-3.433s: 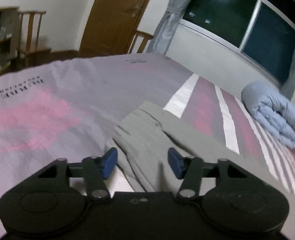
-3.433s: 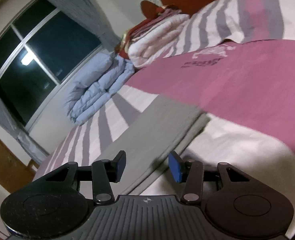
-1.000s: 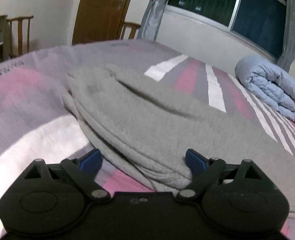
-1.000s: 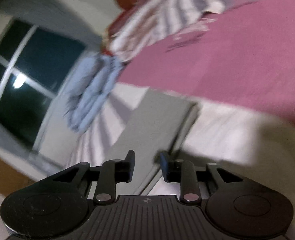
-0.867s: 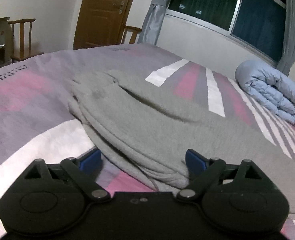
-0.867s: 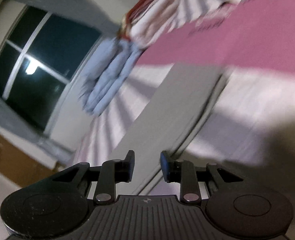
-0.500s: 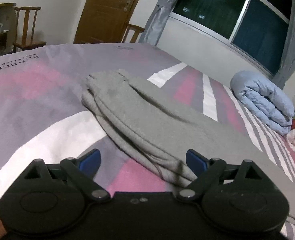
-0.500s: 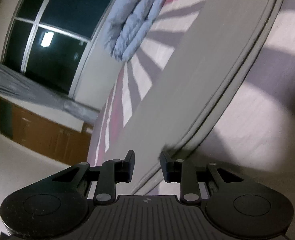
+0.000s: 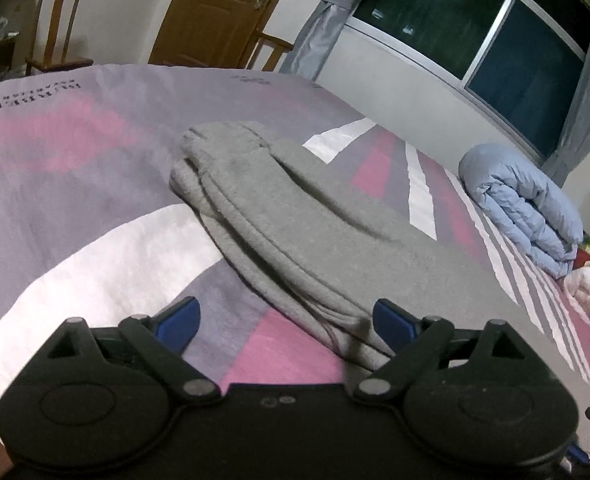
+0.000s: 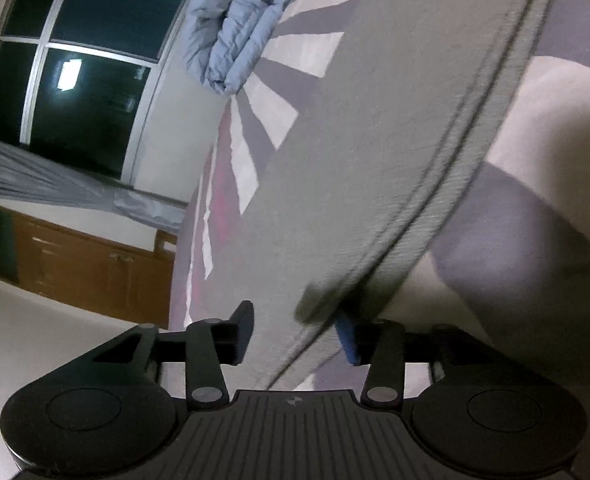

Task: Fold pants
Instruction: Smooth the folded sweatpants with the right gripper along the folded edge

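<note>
Grey pants on a bed of lilac, pink and white.

The pants [image 9: 295,216] were plain heather grey, the same in the right view [image 10: 375,140]. The bed cover [image 9: 75,168] was lilac-grey with pink patches, a broad white curved band, narrow white stripes and small dark lettering. A rolled quilt [image 9: 523,204] was pale blue. The door [image 9: 215,12] and chair [image 9: 55,28] were brown wood, the curtain [image 9: 323,20] grey, the wall white, the window [image 9: 495,32] dark with a white frame. Both tongs, left [image 9: 287,318] and right [image 10: 295,336], were black with blue pads.
</note>
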{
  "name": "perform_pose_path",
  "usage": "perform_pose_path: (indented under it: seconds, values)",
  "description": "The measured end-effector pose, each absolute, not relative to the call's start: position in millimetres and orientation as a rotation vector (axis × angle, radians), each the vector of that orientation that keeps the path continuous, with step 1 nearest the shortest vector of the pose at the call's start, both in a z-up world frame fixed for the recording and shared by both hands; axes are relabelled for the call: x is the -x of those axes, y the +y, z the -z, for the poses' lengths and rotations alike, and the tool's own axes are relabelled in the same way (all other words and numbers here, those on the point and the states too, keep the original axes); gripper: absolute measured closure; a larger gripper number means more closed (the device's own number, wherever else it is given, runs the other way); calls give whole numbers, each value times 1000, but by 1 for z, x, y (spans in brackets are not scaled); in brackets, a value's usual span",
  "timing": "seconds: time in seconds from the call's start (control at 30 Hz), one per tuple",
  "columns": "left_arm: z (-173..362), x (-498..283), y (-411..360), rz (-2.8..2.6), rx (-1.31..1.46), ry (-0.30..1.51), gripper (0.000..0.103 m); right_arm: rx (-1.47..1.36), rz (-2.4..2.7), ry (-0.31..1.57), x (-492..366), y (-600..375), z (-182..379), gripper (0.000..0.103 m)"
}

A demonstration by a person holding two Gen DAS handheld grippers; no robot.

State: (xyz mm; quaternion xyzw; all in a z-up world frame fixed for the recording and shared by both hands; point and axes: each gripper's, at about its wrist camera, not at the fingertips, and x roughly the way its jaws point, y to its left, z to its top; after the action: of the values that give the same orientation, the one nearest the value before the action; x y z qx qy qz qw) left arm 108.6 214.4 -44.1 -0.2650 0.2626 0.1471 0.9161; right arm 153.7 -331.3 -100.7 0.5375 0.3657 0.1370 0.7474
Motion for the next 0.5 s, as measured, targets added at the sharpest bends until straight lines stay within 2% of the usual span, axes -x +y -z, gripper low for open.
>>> perform_pose_path:
  seconds: [0.1, 0.13, 0.17, 0.3, 0.5]
  values:
    - [45, -108, 215, -303, 553, 541, 16, -1100, -301, 795, -156, -323, 96, 56]
    - [46, -108, 215, -303, 554, 543, 16, -1079, -302, 792, -156, -321, 95, 81]
    - [46, -108, 215, -303, 554, 544, 16, -1057, -308, 782, -155, -319, 92, 99]
    - [45, -107, 216, -303, 555, 542, 16, -996, -334, 737, -142, -315, 83, 98]
    - [44, -110, 211, -314, 537, 554, 16, -1060, -311, 801, -141, -319, 117, 98]
